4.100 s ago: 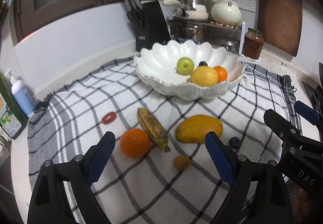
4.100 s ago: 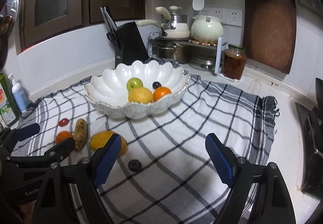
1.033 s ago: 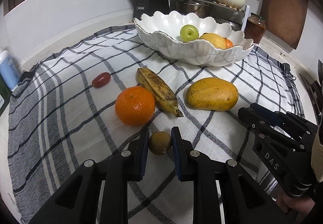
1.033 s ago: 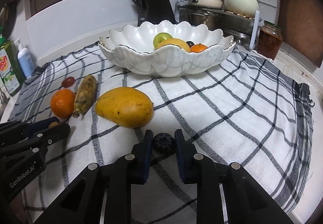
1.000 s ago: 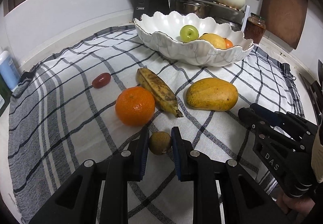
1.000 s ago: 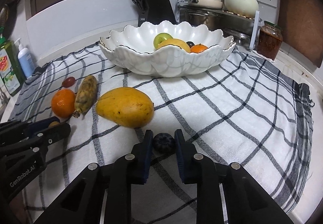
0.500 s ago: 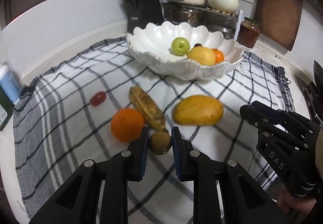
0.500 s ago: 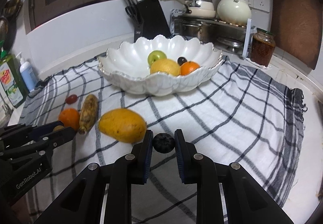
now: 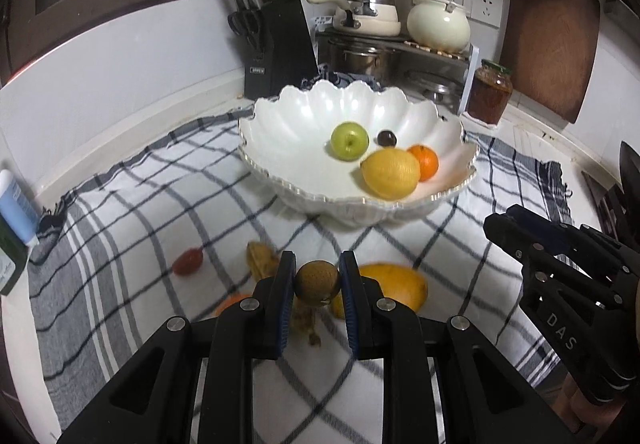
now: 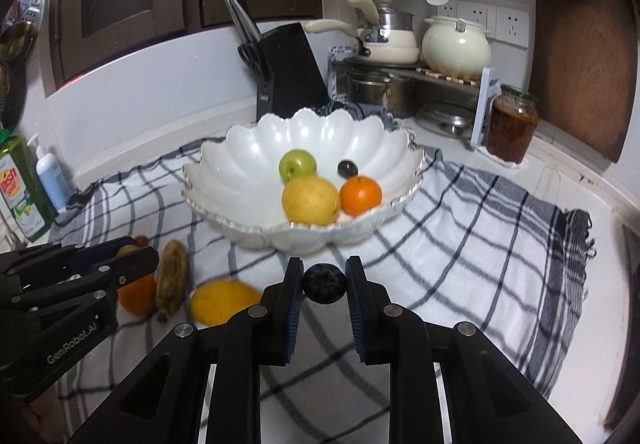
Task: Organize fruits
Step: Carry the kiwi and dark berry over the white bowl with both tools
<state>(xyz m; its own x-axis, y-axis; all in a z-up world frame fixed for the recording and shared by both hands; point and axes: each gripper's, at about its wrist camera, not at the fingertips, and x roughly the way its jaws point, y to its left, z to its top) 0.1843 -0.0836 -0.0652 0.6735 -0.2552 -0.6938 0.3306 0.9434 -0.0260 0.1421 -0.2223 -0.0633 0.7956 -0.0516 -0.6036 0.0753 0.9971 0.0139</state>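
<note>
My left gripper (image 9: 317, 281) is clamped on a small brown fruit (image 9: 317, 281), round with a rough, matte, speckled skin, held clear above the cloth (image 9: 132, 228). My right gripper (image 10: 324, 283) is clamped on a small dark berry (image 10: 324, 283), blue-black with a puckered crown facing me, also off the cloth.

Below the left gripper lie a mango (image 9: 394, 286), a spotted banana (image 9: 262, 260), an orange (image 9: 234, 302) partly hidden by the fingers, and off to the left a small red fruit (image 9: 187, 262), all blurred.

Beyond them sits the white scalloped bowl (image 9: 296, 116), holding a green apple (image 9: 349, 140), a lemon (image 9: 390, 173), a small orange (image 9: 424, 162) touching the lemon, and a dark plum (image 9: 387, 138).

Behind the bowl stand a knife block (image 9: 278, 44) and a jar (image 9: 490, 92).
</note>
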